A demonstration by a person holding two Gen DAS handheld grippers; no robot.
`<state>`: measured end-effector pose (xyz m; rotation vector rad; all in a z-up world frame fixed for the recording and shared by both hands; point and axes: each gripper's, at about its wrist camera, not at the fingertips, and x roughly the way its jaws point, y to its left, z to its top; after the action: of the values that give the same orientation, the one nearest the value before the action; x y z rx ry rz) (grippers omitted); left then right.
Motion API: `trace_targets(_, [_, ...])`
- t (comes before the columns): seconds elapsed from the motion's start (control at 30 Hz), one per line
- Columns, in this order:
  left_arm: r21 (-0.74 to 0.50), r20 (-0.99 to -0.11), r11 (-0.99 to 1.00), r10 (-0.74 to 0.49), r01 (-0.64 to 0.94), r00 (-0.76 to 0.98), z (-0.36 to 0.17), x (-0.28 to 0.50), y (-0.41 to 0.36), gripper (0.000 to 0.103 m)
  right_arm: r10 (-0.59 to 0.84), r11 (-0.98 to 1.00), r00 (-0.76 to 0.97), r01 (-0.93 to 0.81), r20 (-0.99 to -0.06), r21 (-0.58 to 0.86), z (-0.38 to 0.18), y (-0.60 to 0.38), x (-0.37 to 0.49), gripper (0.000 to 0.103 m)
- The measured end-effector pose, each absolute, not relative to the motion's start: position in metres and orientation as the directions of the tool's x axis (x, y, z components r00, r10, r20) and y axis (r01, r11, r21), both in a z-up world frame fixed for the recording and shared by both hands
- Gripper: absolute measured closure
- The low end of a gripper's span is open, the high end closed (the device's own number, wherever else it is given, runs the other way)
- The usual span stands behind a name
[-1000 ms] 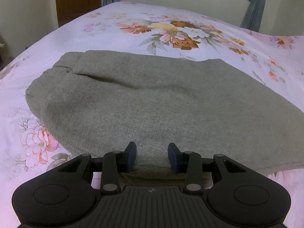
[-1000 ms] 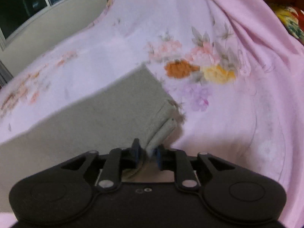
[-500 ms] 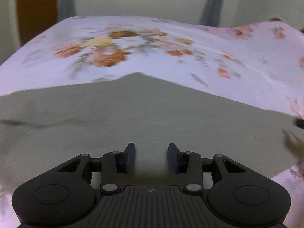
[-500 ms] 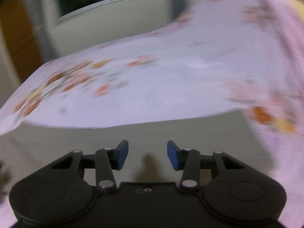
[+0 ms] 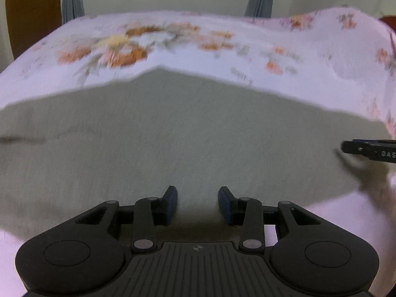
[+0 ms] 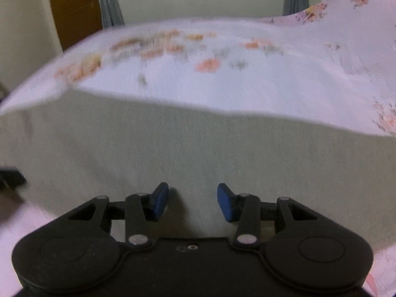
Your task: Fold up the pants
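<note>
The grey pants (image 5: 193, 133) are seen spread flat on the bed (image 5: 247, 49), filling the middle and lower part of the left wrist frame from the left edge almost to the right edge. Their far edge is drawn as an uneven line across the middle of the frame, with a low peak slightly left of centre. Beyond it the pink floral bedsheet is shown, blurred, with orange flowers at upper left.

The left gripper (image 5: 198, 201) is held low over the near part of the pants, at bottom centre of the frame. Its jaws are spread wide, and nothing is clasped between the blue pads (image 5: 171, 201); only grey cloth is seen in the gap.

In the right wrist frame the pants (image 6: 198, 148) are again seen across the middle, pale and blurred, with the bed (image 6: 247, 86) behind them. The right gripper (image 6: 193, 203) is likewise set at bottom centre above the cloth, its jaws parted wide and holding nothing.

At the right edge of the left wrist frame a black part of the right gripper (image 5: 371, 149) is visible over the right end of the pants. A brown door (image 6: 74, 7) and grey curtains (image 6: 111, 2) are shown at upper left of the right wrist frame.
</note>
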<state>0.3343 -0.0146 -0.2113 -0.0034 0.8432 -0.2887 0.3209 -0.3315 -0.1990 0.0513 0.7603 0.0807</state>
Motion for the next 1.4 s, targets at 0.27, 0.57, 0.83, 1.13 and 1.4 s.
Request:
trace_targets(0.27, [-0.109,-0.744,0.979,-0.196,0.174,0.639,-0.220,0.410,-0.030,0.065,0.124,0.991,0.719,-0.126,-0.684,0.047,-0.195,-0.279,0.392,0.057])
trace_targets(0.57, [-0.060,-0.729,0.985,-0.156,0.164,0.667,-0.226,0.421,-0.023,0.065,0.094,0.996,0.709,-0.067,-0.699,0.065,-0.206,-0.297,0.400,0.055])
trace_targets(0.83, [-0.067,-0.743,0.989,-0.139,0.133,0.655,-0.232,0.439,-0.028,0.063,0.093,0.996,0.681,-0.057,-0.726,0.075,-0.212,-0.297,0.409,0.054])
trace_targets(1.13, [-0.007,-0.713,0.990,-0.101,0.138,0.694,-0.235,0.378,-0.013,0.060,0.047,0.998,0.679,-0.059,-0.733,0.009,-0.225,-0.304,0.354,0.045])
trace_targets(1.4, [0.009,-0.715,0.994,-0.072,0.112,0.695,-0.230,0.346,-0.010,0.059,0.098,0.995,0.661,-0.082,-0.744,0.059,-0.221,-0.272,0.332,0.044])
